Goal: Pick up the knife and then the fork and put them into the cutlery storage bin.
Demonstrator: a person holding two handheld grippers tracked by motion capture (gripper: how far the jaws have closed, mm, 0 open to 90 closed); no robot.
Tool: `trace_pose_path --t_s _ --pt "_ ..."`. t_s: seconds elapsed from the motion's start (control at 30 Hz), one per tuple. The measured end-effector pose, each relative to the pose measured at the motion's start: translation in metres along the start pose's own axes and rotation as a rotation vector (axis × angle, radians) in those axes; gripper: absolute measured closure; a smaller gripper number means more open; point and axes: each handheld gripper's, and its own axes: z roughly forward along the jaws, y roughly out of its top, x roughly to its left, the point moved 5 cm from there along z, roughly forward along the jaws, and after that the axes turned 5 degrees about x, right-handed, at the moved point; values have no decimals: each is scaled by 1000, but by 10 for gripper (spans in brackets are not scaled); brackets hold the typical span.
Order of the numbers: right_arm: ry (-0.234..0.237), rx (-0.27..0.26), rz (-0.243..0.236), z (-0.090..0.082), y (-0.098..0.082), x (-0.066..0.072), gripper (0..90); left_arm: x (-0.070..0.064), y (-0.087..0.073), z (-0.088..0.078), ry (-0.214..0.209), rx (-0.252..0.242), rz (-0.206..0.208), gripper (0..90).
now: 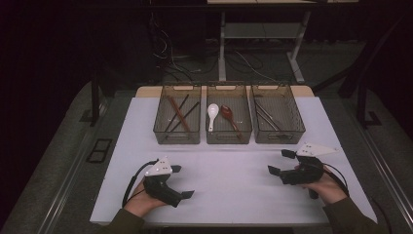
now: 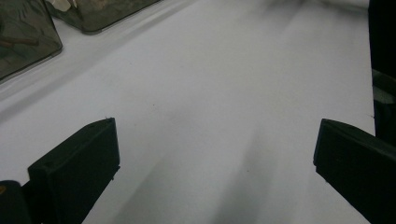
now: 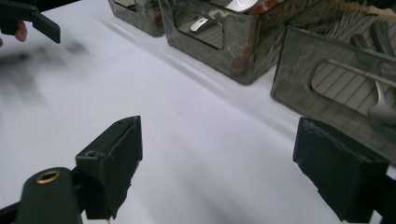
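High view, contents as held and seen from my seat:

White table sheet (image 1: pixel 234 170) — spans the middle of the frame, bare across its lower half.

Three smoky clear bins in a row along the upper middle of the frame, side by side and nearly touching. Left bin (image 1: pixel 177 115): dark and reddish-brown chopsticks (image 1: pixel 179 113) lying crossed. Middle bin (image 1: pixel 229 115): a white spoon (image 1: pixel 212 115) beside a brown spoon (image 1: pixel 228 116). Right bin (image 1: pixel 277 114): long thin metal utensils (image 1: pixel 265 116), too small to tell apart.

My left gripper (image 1: pixel 185 181) — lower left of the frame, held in my left hand (image 1: pixel 142 201), low over the sheet, jaws spread wide with nothing between them, pointing toward frame right.

My right gripper (image 1: pixel 281 162) — lower right of the frame, held in my right hand (image 1: pixel 327 189), jaws likewise spread and empty, pointing toward frame left. The two tools sit well apart.

Left gripper view: both black jaws rise from the bottom corners with bare white sheet between; bin corners at upper left.

Right gripper view: jaws parted over bare sheet; the three bins run along the top and right of the frame, and the other gripper's jaw shows at upper left.

Floor beyond the table, top of the high view: a tangle of cables (image 1: pixel 175 58) and white desk legs (image 1: pixel 222 48).
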Motion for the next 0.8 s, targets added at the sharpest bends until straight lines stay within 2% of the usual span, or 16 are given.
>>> trace_pose_path --t_s 0.33,0.5,0.8 --pt "3 -22 -13 -5 -17 6 154 1 0 0 1 2 2 0" --pt "19 -23 8 -6 -23 6 154 1 0 -1 1 2 4 0" --pt "24 11 0 -5 -35 10 154 1 -1 -1 1 4 5 0"
